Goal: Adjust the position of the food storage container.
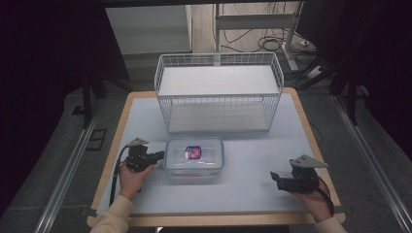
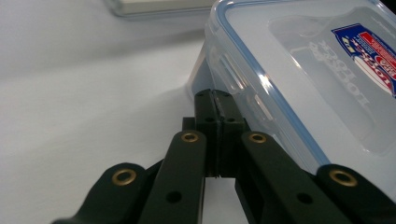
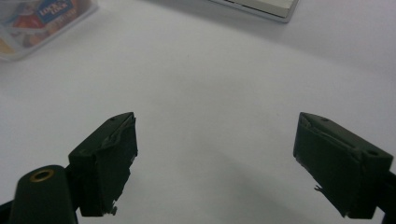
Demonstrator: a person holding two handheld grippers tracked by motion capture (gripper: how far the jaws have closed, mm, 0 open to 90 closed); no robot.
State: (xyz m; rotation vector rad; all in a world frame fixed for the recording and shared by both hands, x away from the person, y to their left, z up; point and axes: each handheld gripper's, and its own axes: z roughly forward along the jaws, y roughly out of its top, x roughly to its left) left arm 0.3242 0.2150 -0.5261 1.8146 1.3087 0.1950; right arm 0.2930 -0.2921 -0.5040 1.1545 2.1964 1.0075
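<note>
The box point(image 1: 194, 158) sits just right of the left tongs point(image 1: 159, 156), whose jaws are pressed together on nothing, tips at its side latch. To push well, the person should keep them low and level against the wall. The right tongs point(image 1: 275, 178) gape wide, well apart from it. Beyond both stands a basket point(image 1: 218, 99) on the white table point(image 1: 252, 194); dark room around.

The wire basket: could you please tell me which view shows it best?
The high view: the whole basket stands at the table's far side. The left gripper view catches a blurred strip of its base; the right gripper view, a corner of its base.
</note>
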